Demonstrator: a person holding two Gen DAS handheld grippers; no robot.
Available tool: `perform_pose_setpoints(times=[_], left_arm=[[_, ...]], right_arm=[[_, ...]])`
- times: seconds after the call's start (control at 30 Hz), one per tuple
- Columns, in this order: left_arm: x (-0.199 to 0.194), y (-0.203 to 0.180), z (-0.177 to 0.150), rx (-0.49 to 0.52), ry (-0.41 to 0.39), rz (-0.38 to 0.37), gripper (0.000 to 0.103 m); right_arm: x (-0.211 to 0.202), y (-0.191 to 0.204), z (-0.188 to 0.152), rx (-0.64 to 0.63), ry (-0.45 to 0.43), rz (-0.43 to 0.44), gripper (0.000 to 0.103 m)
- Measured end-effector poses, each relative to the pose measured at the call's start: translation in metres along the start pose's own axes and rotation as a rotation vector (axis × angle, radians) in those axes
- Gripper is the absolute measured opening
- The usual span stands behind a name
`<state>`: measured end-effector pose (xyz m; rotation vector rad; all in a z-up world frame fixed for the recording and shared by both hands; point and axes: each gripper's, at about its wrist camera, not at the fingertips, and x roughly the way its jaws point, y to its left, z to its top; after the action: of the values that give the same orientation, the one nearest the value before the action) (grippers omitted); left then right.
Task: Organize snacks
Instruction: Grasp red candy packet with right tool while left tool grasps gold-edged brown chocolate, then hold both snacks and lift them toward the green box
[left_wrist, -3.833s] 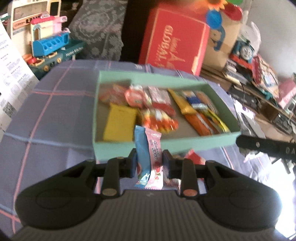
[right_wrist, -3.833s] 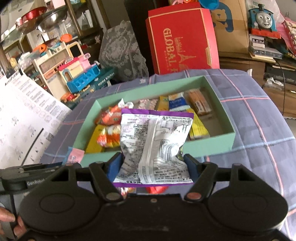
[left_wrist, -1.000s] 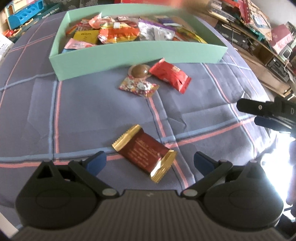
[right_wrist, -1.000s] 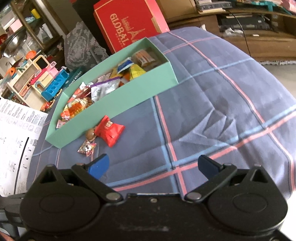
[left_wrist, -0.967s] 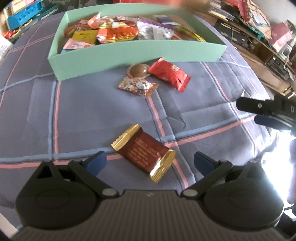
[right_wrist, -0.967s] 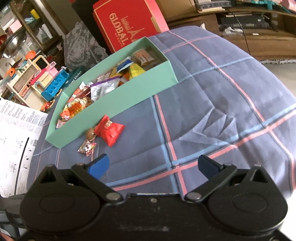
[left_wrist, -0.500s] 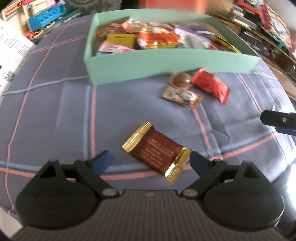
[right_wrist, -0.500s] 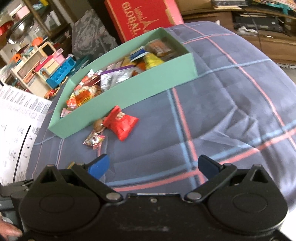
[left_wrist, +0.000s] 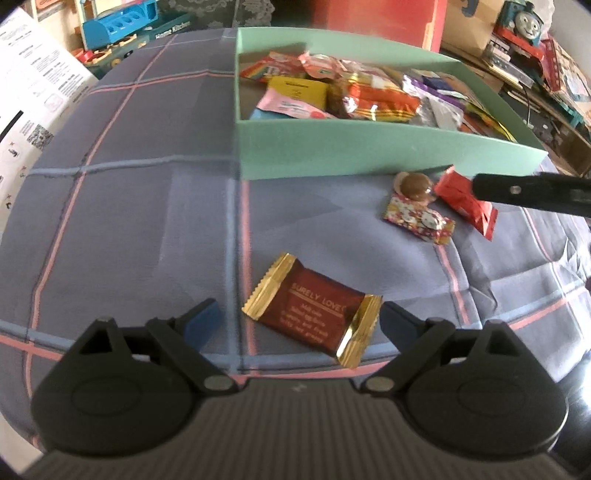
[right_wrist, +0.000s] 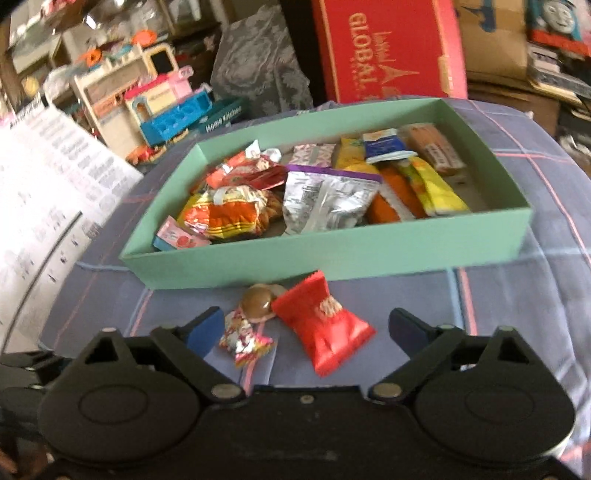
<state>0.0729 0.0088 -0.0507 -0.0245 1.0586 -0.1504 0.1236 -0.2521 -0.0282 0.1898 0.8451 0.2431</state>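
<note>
A mint green box (left_wrist: 369, 147) (right_wrist: 332, 254) holds several snack packets. On the plaid cloth before it lie a red packet (right_wrist: 325, 328) (left_wrist: 465, 206), a round chocolate (right_wrist: 258, 301) (left_wrist: 413, 182) and a small floral candy (right_wrist: 243, 339) (left_wrist: 419, 221). A dark red bar with gold ends (left_wrist: 314, 310) lies nearer. My left gripper (left_wrist: 303, 321) is open and empty, its jaws on either side of the bar. My right gripper (right_wrist: 306, 328) is open and empty, its jaws around the red packet and candy; one finger (left_wrist: 532, 190) of it shows in the left wrist view.
A red Global box (right_wrist: 388, 51) and toy kitchen sets (right_wrist: 166, 99) stand behind the table. White printed sheets (right_wrist: 40, 192) lie at the left edge. Cluttered shelves (left_wrist: 535, 55) are at the right.
Both grippers let go of their packets into the box earlier. My left gripper has closed in on the gold-ended bar. My right gripper has swung left, over the red packet and candies.
</note>
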Motion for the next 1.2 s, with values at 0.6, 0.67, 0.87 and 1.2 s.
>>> perform_pose_setpoints(times=[0.6,0.67,0.87,1.2], left_arm=[[0.000,0.007,0.001,-0.037,-0.052,-0.017,0.084],[-0.001,0.009,0.000,-0.043,-0.056,-0.026,0.084],[0.002,0.007,0.006,-0.016,-0.080,-0.051,0.072],[0.016,-0.008,0.021,0.075,-0.108,-0.077,0.074]], right_arm=[[0.020,0.015,-0.016,-0.107,0.105,-0.084,0.038],[0.015,0.012,-0.020,-0.078,0.104,-0.091,0.038],[0.004,0.007,-0.030,-0.020,0.102,-0.098,0.038],[-0.012,-0.003,-0.042,0.036,0.108,-0.086,0.038]])
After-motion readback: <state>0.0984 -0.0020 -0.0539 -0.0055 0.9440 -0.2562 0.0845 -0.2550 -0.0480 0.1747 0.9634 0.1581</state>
